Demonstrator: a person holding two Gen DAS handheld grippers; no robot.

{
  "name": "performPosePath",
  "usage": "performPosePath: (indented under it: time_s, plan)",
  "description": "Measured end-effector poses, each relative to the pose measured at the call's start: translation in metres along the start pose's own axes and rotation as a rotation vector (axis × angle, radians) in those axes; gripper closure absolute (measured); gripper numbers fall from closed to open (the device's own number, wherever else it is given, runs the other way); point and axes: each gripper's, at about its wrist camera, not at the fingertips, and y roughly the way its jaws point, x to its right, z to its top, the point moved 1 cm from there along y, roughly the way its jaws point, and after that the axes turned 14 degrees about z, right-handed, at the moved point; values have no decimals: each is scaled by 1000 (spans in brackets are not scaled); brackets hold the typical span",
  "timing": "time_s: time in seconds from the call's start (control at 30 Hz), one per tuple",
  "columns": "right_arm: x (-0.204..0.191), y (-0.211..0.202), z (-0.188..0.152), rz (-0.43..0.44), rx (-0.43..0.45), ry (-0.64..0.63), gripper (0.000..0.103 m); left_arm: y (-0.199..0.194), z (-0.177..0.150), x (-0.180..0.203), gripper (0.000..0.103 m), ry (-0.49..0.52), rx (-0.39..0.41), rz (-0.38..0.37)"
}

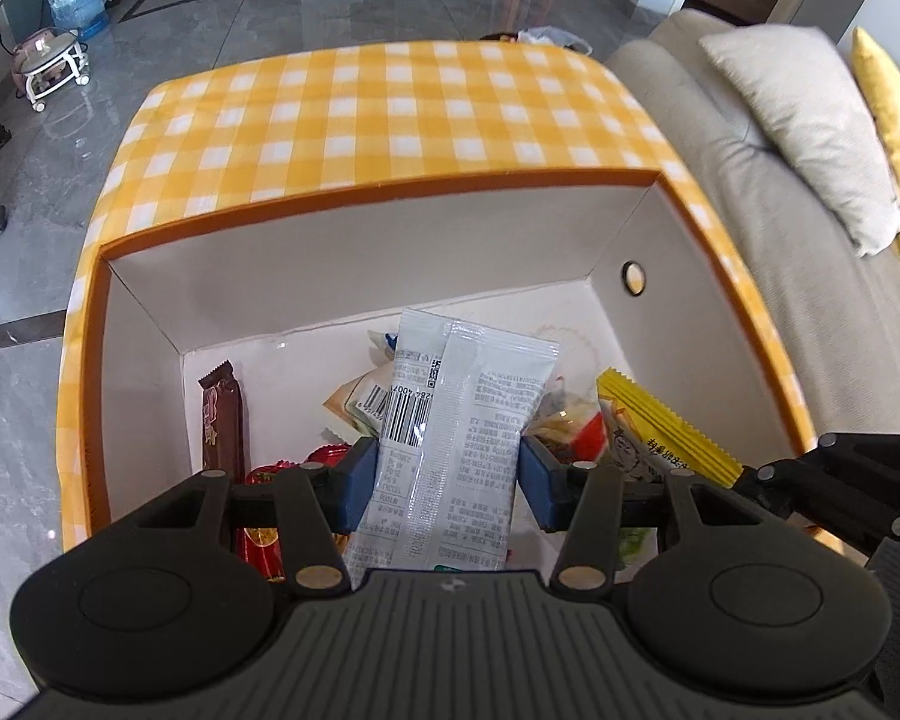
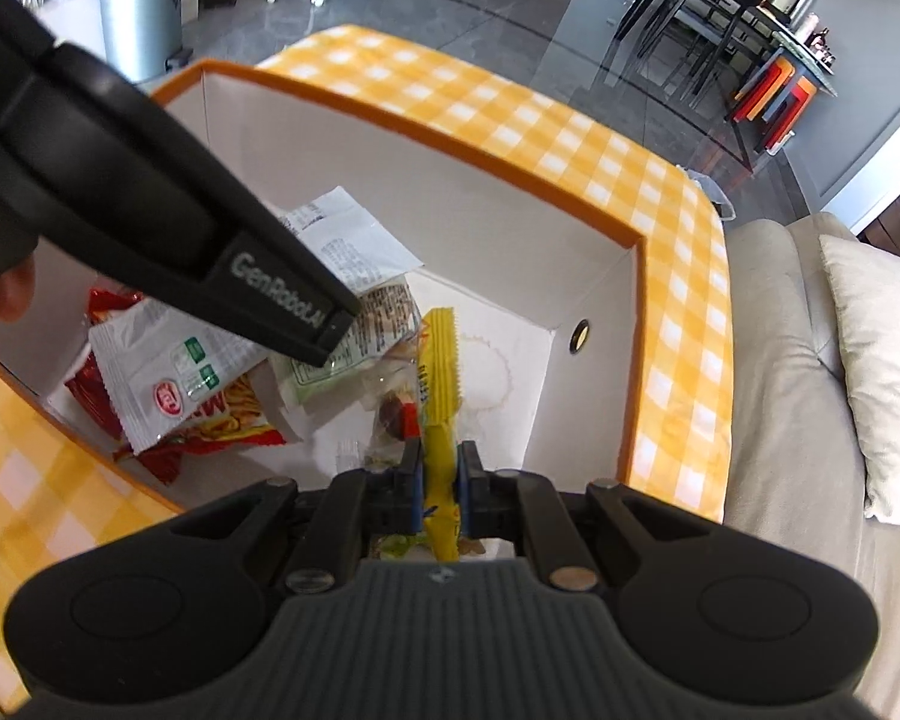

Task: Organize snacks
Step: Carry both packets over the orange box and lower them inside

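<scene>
An orange-rimmed white box (image 1: 354, 252) stands on a yellow checked cloth and holds several snack packets. My left gripper (image 1: 450, 474) is inside it; its blue pads sit against both sides of a white packet (image 1: 456, 420) with a barcode, shut on it. A brown bar (image 1: 222, 420) leans at the box's left wall. My right gripper (image 2: 439, 483) is shut on a yellow packet (image 2: 441, 384) held edge-up over the box (image 2: 480, 222). The left gripper's body (image 2: 150, 210) crosses the right wrist view above a white packet (image 2: 168, 378) and a red packet (image 2: 234, 426).
The yellow checked table (image 1: 360, 114) extends beyond the box. A beige sofa (image 1: 750, 138) with cushions lies to the right. Grey tiled floor (image 1: 24, 276) surrounds the table, with a water bottle, stool, metal bin and dining chairs further off.
</scene>
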Motion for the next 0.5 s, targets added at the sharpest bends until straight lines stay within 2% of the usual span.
performPosePath:
  time_s: [0.37, 0.5]
  plan:
    - [-4, 20, 3, -1, -74, -51, 96, 18, -1, 7, 44, 47, -41, 35]
    - [3, 22, 6, 24, -84, -24, 94, 19, -3, 4, 38, 58, -37, 51]
